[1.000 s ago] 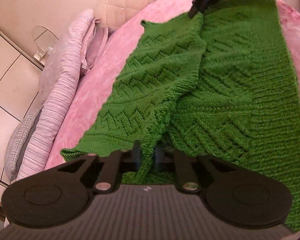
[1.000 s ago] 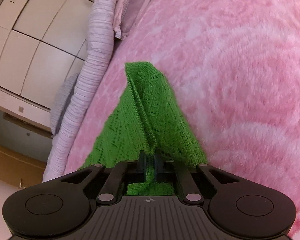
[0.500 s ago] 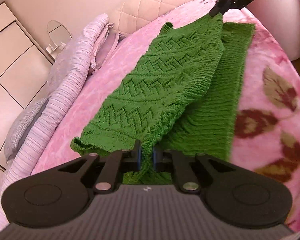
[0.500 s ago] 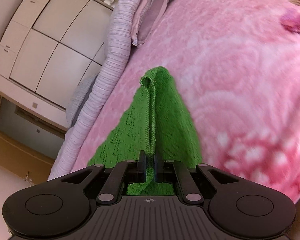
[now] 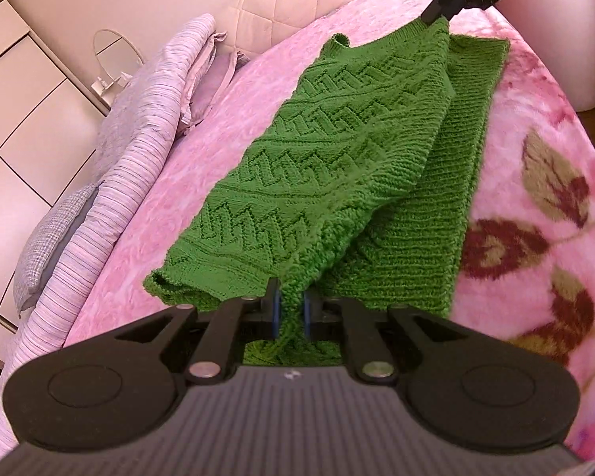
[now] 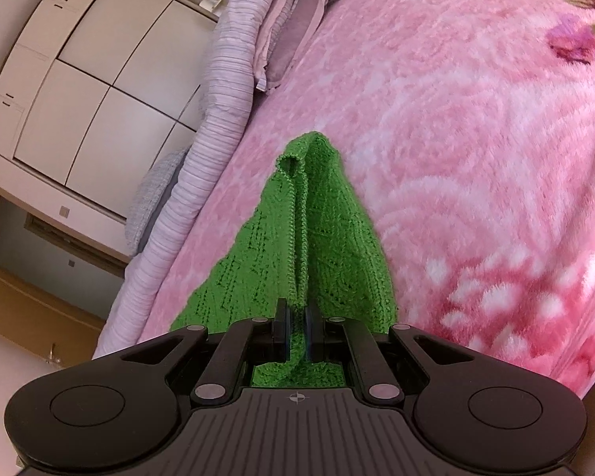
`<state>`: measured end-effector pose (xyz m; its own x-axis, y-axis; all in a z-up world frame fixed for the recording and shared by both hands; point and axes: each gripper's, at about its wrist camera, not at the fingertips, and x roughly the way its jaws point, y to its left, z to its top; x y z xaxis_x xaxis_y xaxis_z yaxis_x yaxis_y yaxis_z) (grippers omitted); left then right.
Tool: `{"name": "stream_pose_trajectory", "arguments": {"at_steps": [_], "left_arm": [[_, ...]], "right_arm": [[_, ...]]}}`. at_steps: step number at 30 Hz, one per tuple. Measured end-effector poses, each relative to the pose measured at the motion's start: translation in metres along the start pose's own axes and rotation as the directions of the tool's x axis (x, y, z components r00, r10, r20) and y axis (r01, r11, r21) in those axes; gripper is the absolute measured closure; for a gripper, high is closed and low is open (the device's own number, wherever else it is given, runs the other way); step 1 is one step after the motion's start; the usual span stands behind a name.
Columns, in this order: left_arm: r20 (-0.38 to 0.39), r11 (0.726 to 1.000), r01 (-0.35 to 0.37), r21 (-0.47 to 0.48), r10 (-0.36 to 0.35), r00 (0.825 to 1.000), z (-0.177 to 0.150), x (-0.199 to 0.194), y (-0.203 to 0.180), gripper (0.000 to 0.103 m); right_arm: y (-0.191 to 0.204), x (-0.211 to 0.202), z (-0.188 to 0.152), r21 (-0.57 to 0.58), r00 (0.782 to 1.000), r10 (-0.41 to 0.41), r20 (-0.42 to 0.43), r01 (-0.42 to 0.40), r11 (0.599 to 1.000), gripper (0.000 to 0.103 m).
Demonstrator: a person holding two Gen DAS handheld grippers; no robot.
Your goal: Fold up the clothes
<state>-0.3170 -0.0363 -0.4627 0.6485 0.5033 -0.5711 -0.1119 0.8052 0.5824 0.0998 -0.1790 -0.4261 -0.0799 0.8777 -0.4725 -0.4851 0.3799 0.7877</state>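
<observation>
We are in the middle of a fold, we think: both claws hold one long edge of the green knitted sweater (image 5: 337,166) up off the pink blanket (image 5: 535,206), and that lifted half hangs over the half that lies flat on the blanket. Our left gripper (image 5: 290,311) is pinched tight on the near end of that edge, with green wool bunched between its two fingers. Our right gripper (image 5: 436,20) is at the far end of the same edge, up by the head of the blanket, and in its own view (image 6: 297,329) it too is clamped on the wool. The next move, we guess, needs both ends to travel together and stay level, so the top half lands flat and lines up with the half below. The sweater is thick and soft, with a zigzag pattern on top and plain ribs underneath. It sags in the middle between the two claws. The striped pillows (image 5: 139,150) sit well off to the left of it.
</observation>
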Motion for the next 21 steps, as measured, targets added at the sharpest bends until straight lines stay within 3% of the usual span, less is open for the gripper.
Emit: {"name": "stream_pose_trajectory", "arguments": {"at_steps": [21], "left_arm": [[0.003, 1.0, -0.003, -0.014, 0.003, 1.0, -0.003, -0.002, 0.002, 0.094]], "right_arm": [[-0.002, -0.008, -0.014, -0.014, 1.0, -0.021, -0.006, 0.021, 1.0, 0.098]]}}
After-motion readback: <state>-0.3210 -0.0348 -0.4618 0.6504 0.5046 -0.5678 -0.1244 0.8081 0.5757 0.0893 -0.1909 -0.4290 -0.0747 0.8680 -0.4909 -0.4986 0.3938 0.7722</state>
